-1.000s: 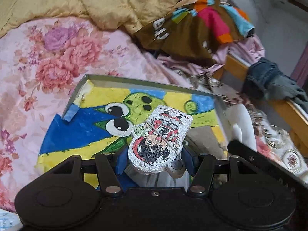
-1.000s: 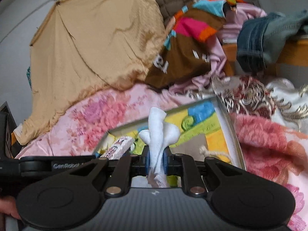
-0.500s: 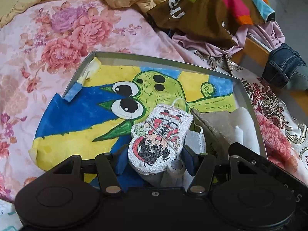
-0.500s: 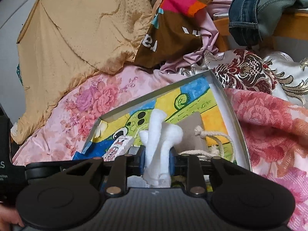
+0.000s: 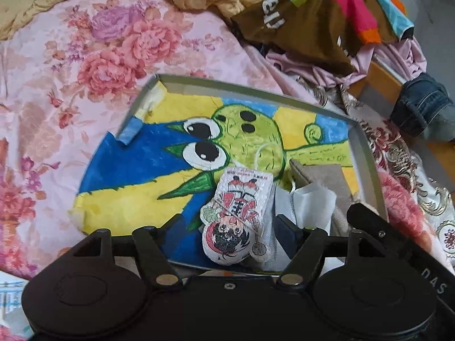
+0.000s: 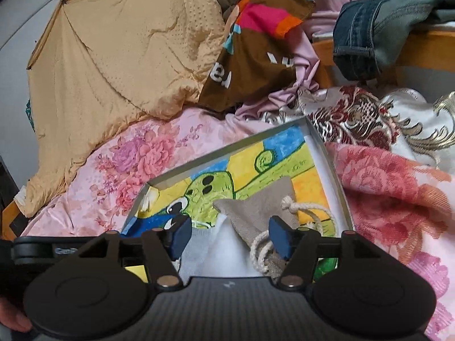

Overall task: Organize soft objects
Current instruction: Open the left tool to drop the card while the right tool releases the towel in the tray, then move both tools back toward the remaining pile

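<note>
A shallow grey box [image 5: 366, 153] with a painted green-creature bottom lies on the bed; it also shows in the right wrist view [image 6: 338, 176]. My left gripper [image 5: 227, 227] is open, and the small cartoon-print pillow [image 5: 236, 216] lies loose in the box between its fingers. My right gripper [image 6: 229, 237] is open over the box. Below it lie a white cloth [image 6: 224, 253] and a beige drawstring pouch [image 6: 256, 207]. The white cloth [image 5: 312, 201] and pouch [image 5: 324, 176] also show to the right in the left wrist view.
The box rests on a pink floral bedspread [image 5: 85, 56]. A tan quilt [image 6: 119, 51], a brown multicoloured garment [image 6: 256, 42], pink cloth and jeans [image 6: 369, 37] are piled behind. A red-and-cream brocade blanket [image 6: 392, 176] lies right of the box.
Both grippers lowered toward the box and opened. The right one let go of the white cloth, which now lies in the box. The left one let go of the cartoon pillow.
</note>
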Demonstrator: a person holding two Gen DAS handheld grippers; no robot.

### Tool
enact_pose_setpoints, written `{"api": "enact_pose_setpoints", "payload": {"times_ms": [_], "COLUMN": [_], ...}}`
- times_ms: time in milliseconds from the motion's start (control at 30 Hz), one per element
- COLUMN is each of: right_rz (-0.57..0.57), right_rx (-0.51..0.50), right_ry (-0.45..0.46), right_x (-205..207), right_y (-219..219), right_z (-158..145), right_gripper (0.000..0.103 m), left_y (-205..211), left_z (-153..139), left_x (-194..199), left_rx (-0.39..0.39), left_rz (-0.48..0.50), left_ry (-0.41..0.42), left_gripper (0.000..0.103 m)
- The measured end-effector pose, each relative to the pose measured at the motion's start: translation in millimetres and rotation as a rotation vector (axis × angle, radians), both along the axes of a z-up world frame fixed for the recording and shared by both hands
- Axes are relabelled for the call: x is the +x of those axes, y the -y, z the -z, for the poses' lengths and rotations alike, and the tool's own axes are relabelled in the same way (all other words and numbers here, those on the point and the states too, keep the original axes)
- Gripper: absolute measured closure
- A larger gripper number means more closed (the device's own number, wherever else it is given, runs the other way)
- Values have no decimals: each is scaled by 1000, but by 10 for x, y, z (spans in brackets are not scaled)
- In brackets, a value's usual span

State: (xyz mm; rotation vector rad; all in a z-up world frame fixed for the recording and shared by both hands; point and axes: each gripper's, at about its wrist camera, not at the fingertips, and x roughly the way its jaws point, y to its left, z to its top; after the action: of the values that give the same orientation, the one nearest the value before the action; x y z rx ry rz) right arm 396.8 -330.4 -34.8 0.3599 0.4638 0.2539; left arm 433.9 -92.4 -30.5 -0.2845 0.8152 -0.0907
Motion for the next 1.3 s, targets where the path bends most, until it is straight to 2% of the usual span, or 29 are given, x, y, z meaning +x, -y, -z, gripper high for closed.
{"api": "enact_pose_setpoints", "payload": {"times_ms": [267,567,867,1300], "right_rz": [11,11,-3,-29], "right_rx": [-34,-48,-95,-124], "right_ry": [93,126,164,229], "right_x": [-315,-761,-1291,-2032], "right_y": [42,65,-59,-237], "right_z": [-274,-470,-607,-672], "right_gripper": [14,4,1,0], "left_y": [-69,-160,-265,-414], "left_z": [-291,-586,-702,-816], "left_x": [-320,-917,-1476,-2244], "left_rx": [12,-5,-50,-28], "left_rz": [3,31,18,43], "left_ry": [79,171,193,272], "left_gripper": [24,13,6,1]}}
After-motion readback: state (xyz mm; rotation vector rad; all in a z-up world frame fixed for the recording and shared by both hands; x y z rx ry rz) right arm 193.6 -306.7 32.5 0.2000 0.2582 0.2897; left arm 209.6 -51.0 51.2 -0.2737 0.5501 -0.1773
